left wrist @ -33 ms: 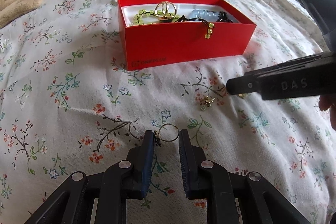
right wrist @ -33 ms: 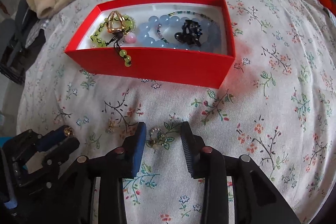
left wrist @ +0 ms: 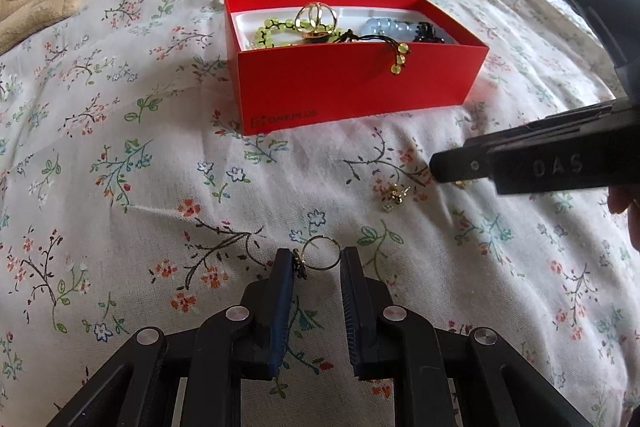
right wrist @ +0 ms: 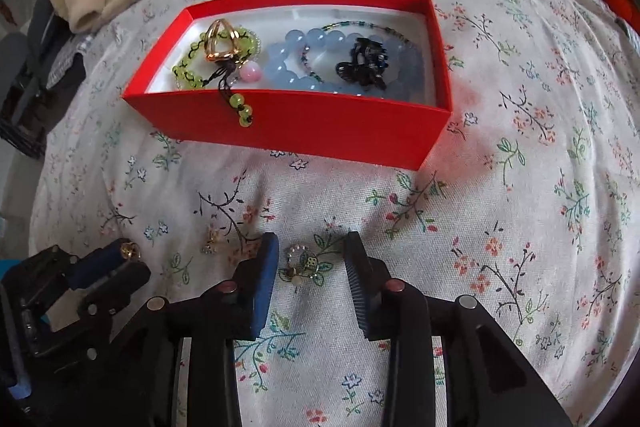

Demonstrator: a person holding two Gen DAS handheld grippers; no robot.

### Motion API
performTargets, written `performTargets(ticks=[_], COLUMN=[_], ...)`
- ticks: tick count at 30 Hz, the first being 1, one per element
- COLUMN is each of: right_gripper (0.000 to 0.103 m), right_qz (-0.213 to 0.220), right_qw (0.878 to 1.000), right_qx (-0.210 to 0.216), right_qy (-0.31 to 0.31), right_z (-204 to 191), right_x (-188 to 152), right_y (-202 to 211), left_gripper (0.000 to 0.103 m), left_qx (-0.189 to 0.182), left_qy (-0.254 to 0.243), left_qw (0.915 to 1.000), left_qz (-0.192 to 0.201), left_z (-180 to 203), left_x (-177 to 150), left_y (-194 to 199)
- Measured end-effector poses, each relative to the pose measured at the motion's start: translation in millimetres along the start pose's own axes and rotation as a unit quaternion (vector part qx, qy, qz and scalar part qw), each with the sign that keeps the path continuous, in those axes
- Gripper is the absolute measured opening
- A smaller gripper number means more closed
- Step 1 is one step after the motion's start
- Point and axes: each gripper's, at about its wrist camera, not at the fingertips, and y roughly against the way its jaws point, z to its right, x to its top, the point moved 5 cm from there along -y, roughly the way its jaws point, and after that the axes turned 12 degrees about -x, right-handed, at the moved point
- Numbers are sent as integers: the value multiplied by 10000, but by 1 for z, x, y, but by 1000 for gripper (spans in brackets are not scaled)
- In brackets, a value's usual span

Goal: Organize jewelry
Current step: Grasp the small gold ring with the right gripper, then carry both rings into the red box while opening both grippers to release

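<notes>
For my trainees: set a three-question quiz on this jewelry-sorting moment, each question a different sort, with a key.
1. True or false: the left gripper is clamped shut on the gold ring.
2. Multiple choice: where does the green bead tassel hang? A) inside the red box only; B) over the box's near wall; C) on the bedspread.
3. Fill in: the small beaded ring lies between the fingers of the ____ gripper.

Key: 1 false, its jaws stand apart around the ring lying on the bedspread. 2 B. 3 right.
</notes>
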Motion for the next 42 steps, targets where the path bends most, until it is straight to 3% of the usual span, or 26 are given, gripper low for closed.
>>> performTargets(ticks=[3, 7, 27, 42], right_gripper=[36, 17, 17, 17], right_qz=[6, -2, 154, 663], right_qw=[9993, 9987, 9996, 9962], right_qx=[-293, -316, 207, 512], right_qy=[230, 402, 129, -230], right_z=[-8, -16, 2, 15], right_x=[-1, -2, 2, 35], right_y=[-3, -3, 29, 73], left_gripper=[18, 18, 18, 18], left_qx=[17, 41, 110, 113], left_qy=[4, 3, 11, -30], left_qw=[10000, 10000, 9999, 9985], left_qz=[-21, -45, 67, 533], left_z=[-2, -2, -1, 7], left_x=[1, 2, 21, 78], left_y=[-2, -4, 0, 14])
